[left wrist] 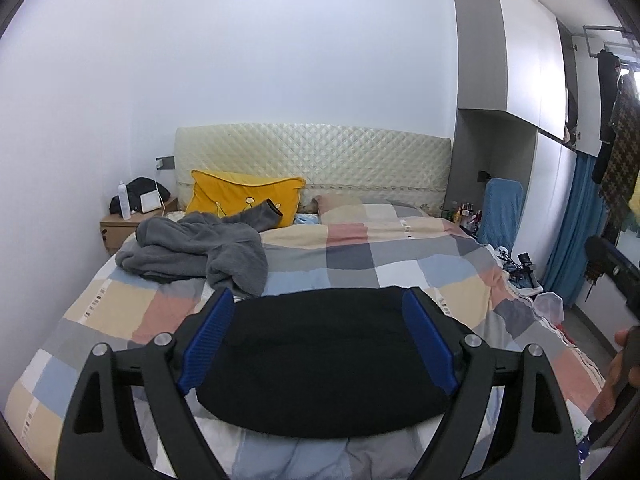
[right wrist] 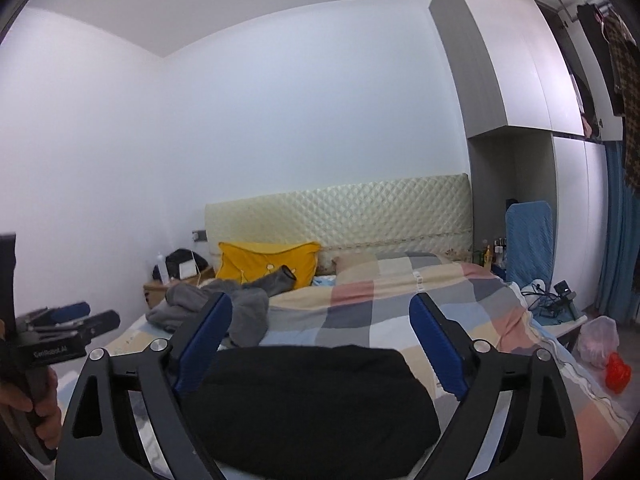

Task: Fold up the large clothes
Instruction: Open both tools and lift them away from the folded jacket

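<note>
A black garment (left wrist: 320,360) lies folded into a neat rectangle at the foot of the bed (left wrist: 400,256), on the checked duvet. Beyond it, toward the headboard (left wrist: 312,156), a grey fleece garment (left wrist: 192,248) lies crumpled and seemingly yet to be folded. The left gripper (left wrist: 318,344) and right gripper (right wrist: 320,344) hover above the black garment, jaws wide apart and holding nothing. A yellow pillow (left wrist: 236,196) leans against the headboard behind the fleece; nothing blocks the reach
</note>
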The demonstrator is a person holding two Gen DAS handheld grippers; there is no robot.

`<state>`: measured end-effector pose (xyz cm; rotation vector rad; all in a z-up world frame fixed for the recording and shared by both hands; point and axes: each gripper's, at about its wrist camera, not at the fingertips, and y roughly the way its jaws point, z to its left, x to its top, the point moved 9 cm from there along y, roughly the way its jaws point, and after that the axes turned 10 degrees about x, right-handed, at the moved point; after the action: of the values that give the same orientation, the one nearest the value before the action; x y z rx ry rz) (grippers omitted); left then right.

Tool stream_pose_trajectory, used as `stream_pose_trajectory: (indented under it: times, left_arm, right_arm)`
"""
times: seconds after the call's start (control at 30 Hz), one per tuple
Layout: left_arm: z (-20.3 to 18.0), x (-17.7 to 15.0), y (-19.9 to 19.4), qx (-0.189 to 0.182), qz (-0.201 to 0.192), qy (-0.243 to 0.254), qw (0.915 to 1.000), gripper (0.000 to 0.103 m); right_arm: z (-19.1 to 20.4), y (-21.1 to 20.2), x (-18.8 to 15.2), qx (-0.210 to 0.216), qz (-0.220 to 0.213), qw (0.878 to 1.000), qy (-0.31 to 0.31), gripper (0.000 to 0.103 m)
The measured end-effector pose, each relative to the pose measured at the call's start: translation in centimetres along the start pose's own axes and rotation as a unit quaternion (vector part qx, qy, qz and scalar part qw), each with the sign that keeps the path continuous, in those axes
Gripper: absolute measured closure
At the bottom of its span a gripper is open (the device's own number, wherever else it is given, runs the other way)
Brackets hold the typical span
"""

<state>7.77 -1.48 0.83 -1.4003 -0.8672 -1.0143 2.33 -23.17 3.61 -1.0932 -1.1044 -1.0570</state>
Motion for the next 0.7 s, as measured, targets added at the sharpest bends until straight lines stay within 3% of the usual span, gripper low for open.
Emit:
stream_pose_trajectory:
  times: [0.13, 0.2, 0.7]
  left_arm:
    - [-0.7, -1.7, -0.3, 0.019, 0.006, 0.015, 0.9997, 0.017]
    - [-0.8, -2.5, -0.4, 0.033, 0.01, 0.018, 0.9993, 0.017]
    - [-2.2, -10.5, -0.2, 0.041, 0.085, 0.011, 0.9954, 0.016]
  right_arm:
    - [0.6, -0.9, -2.1, -0.008, 0.01, 1.0, 0.009, 0.0]
    - [0.7, -1.1, -3.3, -0.005, 0.019, 1.0, 0.015, 0.0]
    - [1.5, -0.9, -14.0, -0.013, 0.139, 0.99, 0.036, 0.0]
